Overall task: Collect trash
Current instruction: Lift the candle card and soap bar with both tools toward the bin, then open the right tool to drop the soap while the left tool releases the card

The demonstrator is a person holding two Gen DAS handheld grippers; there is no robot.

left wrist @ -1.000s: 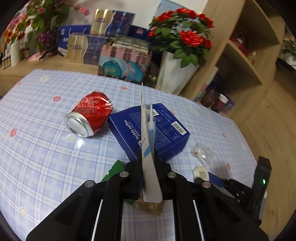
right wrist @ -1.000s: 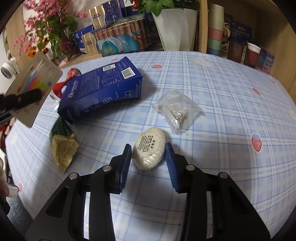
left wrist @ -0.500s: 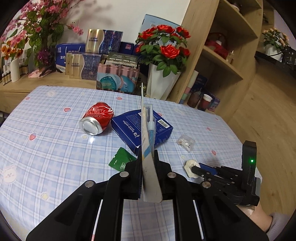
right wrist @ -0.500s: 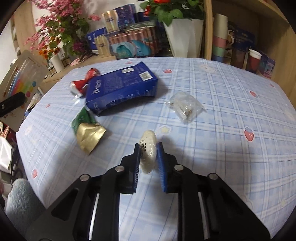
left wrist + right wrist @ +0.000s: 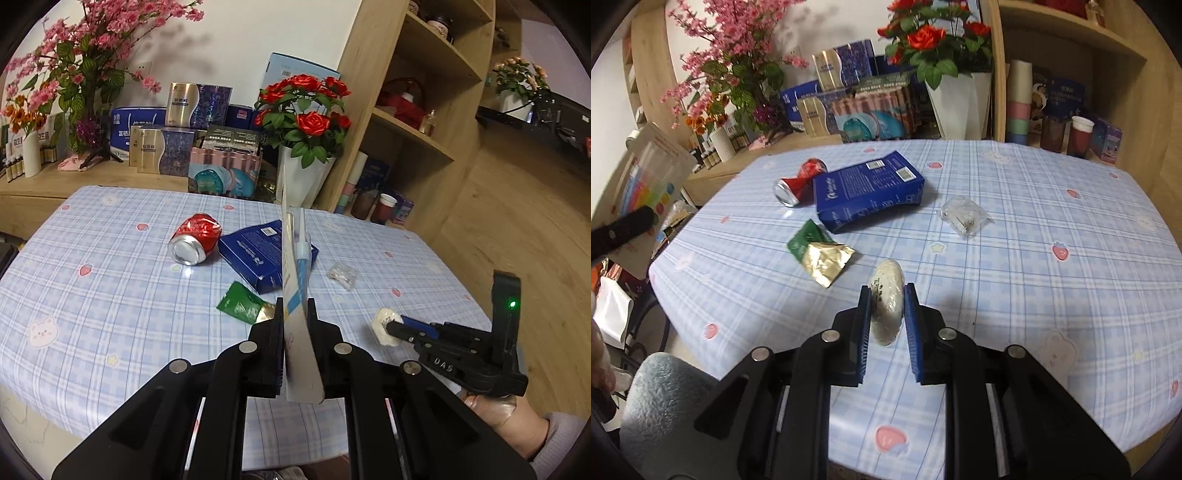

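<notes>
1. Left gripper (image 5: 295, 314) clamped on a flat card package (image 5: 295, 280), held edge-on above the table (image 5: 92, 295).
2. Right gripper (image 5: 886, 306), jaws just closed, pinches white wrapped soap (image 5: 886, 295), lifted off the cloth.
3. Crushed red can (image 5: 799, 181) at 11 o'clock beyond it, touching blue box (image 5: 864, 192).

A lived-in home room, likely a dining or living area. A table (image 5: 92, 266) under a blue checked cloth with strawberry prints stands by wooden shelves (image 5: 417, 125) holding cups (image 5: 1019, 99), a teapot and boxes. Red roses (image 5: 306, 107) in a white vase and pink blossoms (image 5: 92, 55) decorate a low sideboard (image 5: 74, 177) stacked with gift boxes (image 5: 162, 147). The floor is wood.
</notes>
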